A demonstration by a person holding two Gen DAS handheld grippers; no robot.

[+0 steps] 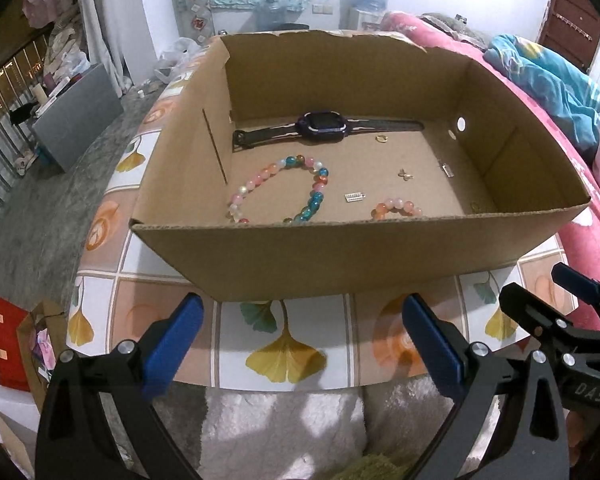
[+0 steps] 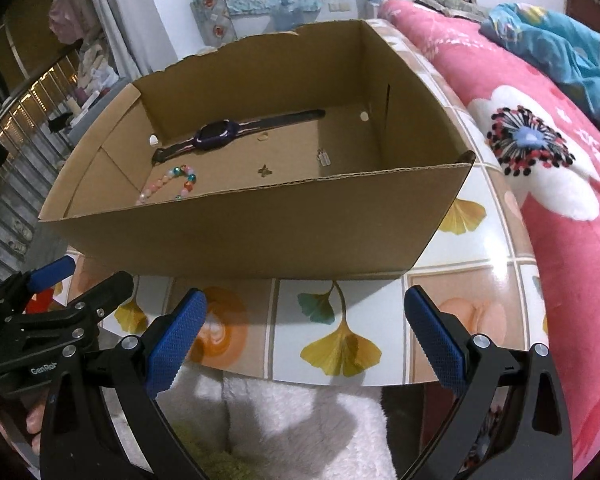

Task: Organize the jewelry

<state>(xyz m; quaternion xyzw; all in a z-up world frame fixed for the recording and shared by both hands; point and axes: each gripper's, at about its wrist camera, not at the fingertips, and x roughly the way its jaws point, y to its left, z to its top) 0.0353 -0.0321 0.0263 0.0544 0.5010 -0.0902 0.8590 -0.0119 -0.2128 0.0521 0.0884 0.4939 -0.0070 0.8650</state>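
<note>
While hovering over the tiled table [image 1: 292, 332] edge at 6 o'clock of the cardboard box [image 1: 339, 252]: left gripper [image 1: 300, 344] sitting spread, holding nothing; right gripper [image 2: 303, 340] likewise spread, empty. Lying inside box, left to right: large bead bracelet [image 1: 280, 188] at 9 o'clock, watch [image 1: 323, 124] at 12, small bead bracelet [image 1: 397, 208] at 5, ring [image 1: 381, 139], butterfly charm [image 1: 405, 175].
</note>
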